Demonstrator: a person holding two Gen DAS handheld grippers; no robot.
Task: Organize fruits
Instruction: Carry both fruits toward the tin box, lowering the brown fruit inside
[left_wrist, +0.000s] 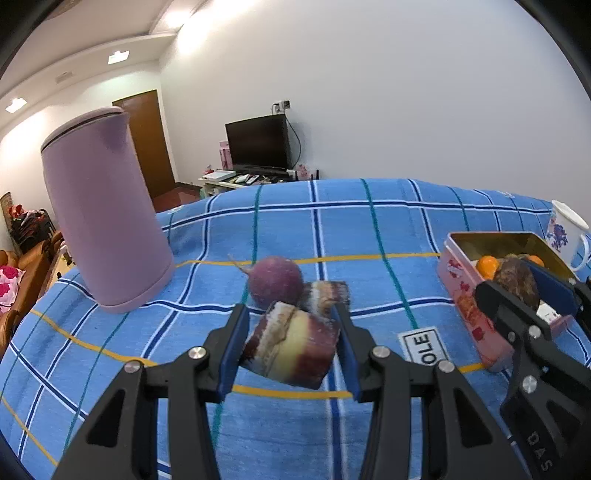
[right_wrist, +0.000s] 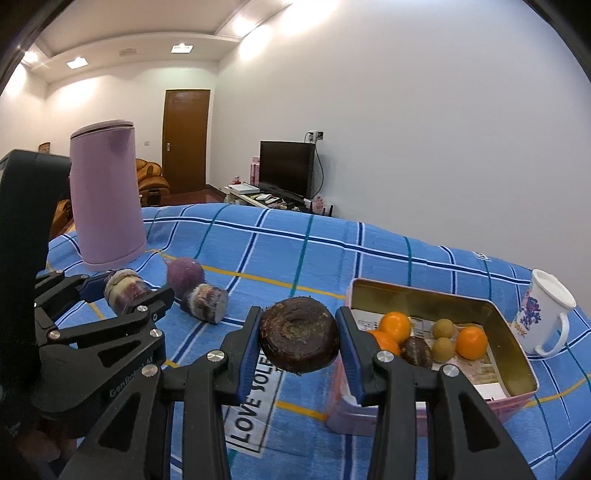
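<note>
Fruits split between two grips, cloth and tin

Sugarcane chunk (left_wrist: 291, 343) — purple rind, pale cut face — clamped between the blue pads of the left gripper (left_wrist: 291, 347), lifted clear of the blue checked cloth (left_wrist: 369, 229). Just behind it on the cloth: round purple fruit (left_wrist: 275, 280) with a thin stem, touching a second cane piece (left_wrist: 327, 293) lying on its side. Dark brown round fruit (right_wrist: 299, 339) pinched in the right gripper (right_wrist: 299, 341), held off the cloth just beside the near-left corner of the pink tin (right_wrist: 517, 332). Inside the tin: three oranges (right_wrist: 471, 342), two small yellow-green fruits (right_wrist: 443, 328), one dark brown fruit (right_wrist: 417, 350). Beyond the tin's right end, close by — white mug (right_wrist: 546, 317) with a purple flower print. Far left on the cloth, well apart from the tin, tall lilac kettle (left_wrist: 99, 214) standing upright.
</note>
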